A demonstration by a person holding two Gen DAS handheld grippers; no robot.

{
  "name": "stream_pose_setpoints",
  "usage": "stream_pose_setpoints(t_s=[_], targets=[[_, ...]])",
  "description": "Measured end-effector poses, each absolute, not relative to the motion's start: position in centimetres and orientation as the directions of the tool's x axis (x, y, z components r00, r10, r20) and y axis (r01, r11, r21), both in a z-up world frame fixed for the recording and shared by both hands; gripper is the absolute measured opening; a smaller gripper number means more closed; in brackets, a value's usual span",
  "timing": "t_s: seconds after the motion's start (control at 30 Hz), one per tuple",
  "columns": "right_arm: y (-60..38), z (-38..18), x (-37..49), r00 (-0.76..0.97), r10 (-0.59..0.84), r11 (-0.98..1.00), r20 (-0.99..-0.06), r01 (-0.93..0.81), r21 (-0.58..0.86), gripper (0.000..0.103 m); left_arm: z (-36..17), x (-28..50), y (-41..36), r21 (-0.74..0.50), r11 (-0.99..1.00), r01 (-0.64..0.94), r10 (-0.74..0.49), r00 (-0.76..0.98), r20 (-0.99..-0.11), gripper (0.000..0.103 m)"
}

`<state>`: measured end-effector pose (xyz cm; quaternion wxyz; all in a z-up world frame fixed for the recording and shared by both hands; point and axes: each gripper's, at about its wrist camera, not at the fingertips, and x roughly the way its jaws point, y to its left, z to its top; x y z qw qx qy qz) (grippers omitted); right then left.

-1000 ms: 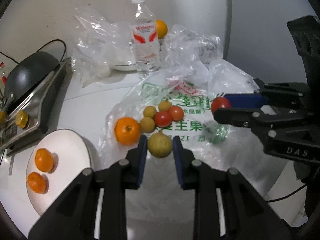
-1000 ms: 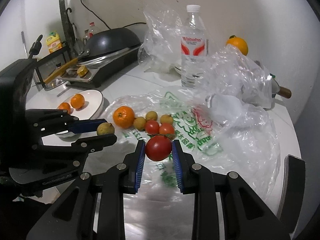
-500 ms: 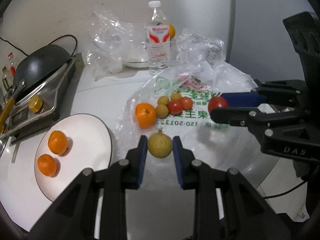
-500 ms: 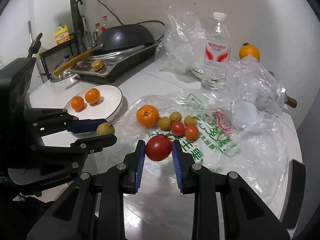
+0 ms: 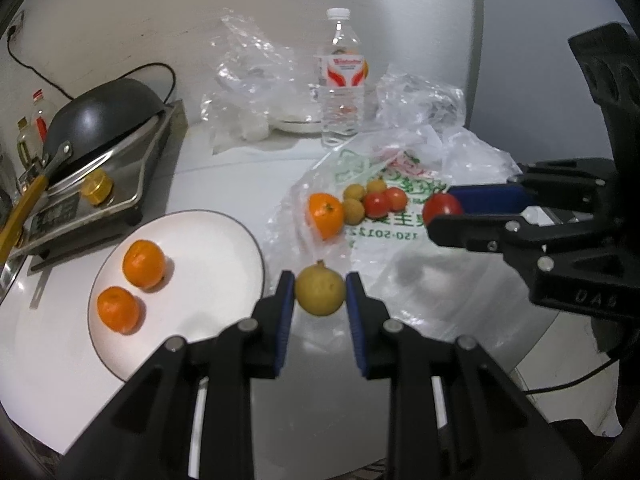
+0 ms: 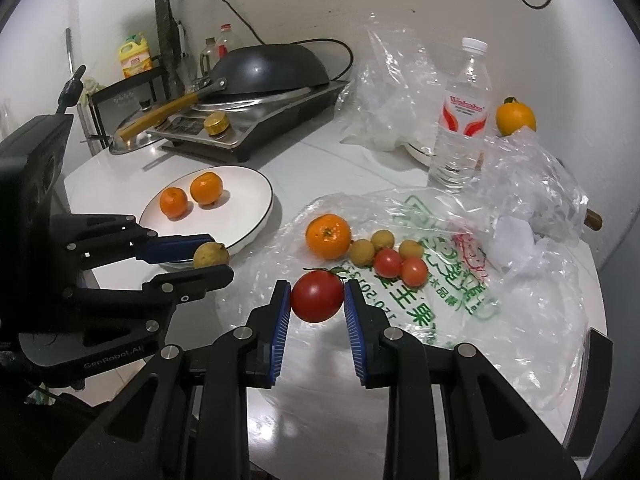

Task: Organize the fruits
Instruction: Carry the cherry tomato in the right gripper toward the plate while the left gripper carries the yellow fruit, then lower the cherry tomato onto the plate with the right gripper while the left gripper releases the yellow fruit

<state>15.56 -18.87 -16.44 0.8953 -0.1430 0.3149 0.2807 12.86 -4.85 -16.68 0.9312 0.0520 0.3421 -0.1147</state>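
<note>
My left gripper (image 5: 320,294) is shut on a yellow-brown round fruit (image 5: 320,295), held above the table just right of the white plate (image 5: 208,240). Two oranges (image 5: 143,264) lie on that plate. My right gripper (image 6: 317,298) is shut on a large red tomato (image 6: 317,295) over the near edge of the printed plastic bag (image 6: 432,300). On the bag lie an orange (image 6: 328,236), two small tomatoes (image 6: 400,266) and several small yellow-brown fruits (image 6: 362,252). In the right wrist view the left gripper (image 6: 210,256) hangs by the plate's near rim.
A cooker with a black wok (image 5: 100,112) stands at the back left. A water bottle (image 5: 342,80), crumpled clear bags (image 5: 248,80) and another orange (image 6: 515,119) are at the back. The round table's edge (image 6: 592,380) lies close on the right.
Both grippers have drawn back and leftward with their fruits, so the plate has come further into view beside the left gripper. The fruit on the bag has not moved.
</note>
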Motion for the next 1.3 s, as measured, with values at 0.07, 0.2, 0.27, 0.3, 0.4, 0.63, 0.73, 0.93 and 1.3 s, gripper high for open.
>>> stream_pose_setpoints(t_s=[0.07,0.2,0.27,0.3,0.4,0.63,0.73,0.93,1.3], targets=[[-18.5,-16.4,15.4,0.643,0.413,0.799,-0.645,-0.595,-0.082,0.029,-16.7,12.7,-4.3,0.016,0.97,0.242,-0.175,0.742,-0.648,0.026],[-17.5,-16.5,15.3,0.64,0.411,0.795,-0.649,-0.6,-0.088,0.029,-16.8,12.4,-3.4,0.012,0.973,0.231,-0.169,0.745,-0.646,0.026],[-17.0,-16.5,15.2,0.64,0.408,0.792,-0.651,-0.603,-0.096,0.029,-16.9,12.3,-3.0,0.009,0.974,0.227,-0.168,0.746,-0.644,0.026],[-16.7,-16.5,15.2,0.639,0.409,0.79,-0.651,-0.606,-0.098,0.029,-16.9,12.2,-2.7,0.007,0.974,0.225,-0.168,0.747,-0.644,0.026],[-15.8,-16.6,15.1,0.635,0.411,0.784,-0.655,-0.612,-0.102,0.029,-17.0,12.0,-2.1,0.002,0.976,0.217,-0.165,0.748,-0.643,0.026],[-13.6,-16.7,15.1,0.62,0.418,0.763,-0.664,-0.637,-0.114,0.029,-17.1,11.9,-0.2,-0.001,0.983,0.182,-0.14,0.756,-0.64,0.026],[-12.8,-16.7,15.1,0.617,0.421,0.756,-0.665,-0.643,-0.119,0.029,-17.4,11.9,0.9,0.0,0.986,0.165,-0.127,0.756,-0.642,0.026],[-11.2,-17.0,15.3,0.603,0.424,0.742,-0.676,-0.659,-0.122,0.029,-18.0,12.0,3.2,0.007,0.992,0.123,-0.089,0.755,-0.65,0.026],[-8.4,-17.6,15.7,0.577,0.434,0.713,-0.692,-0.689,-0.128,0.029,-19.2,12.3,6.0,0.058,0.997,0.048,0.002,0.75,-0.662,0.026]])
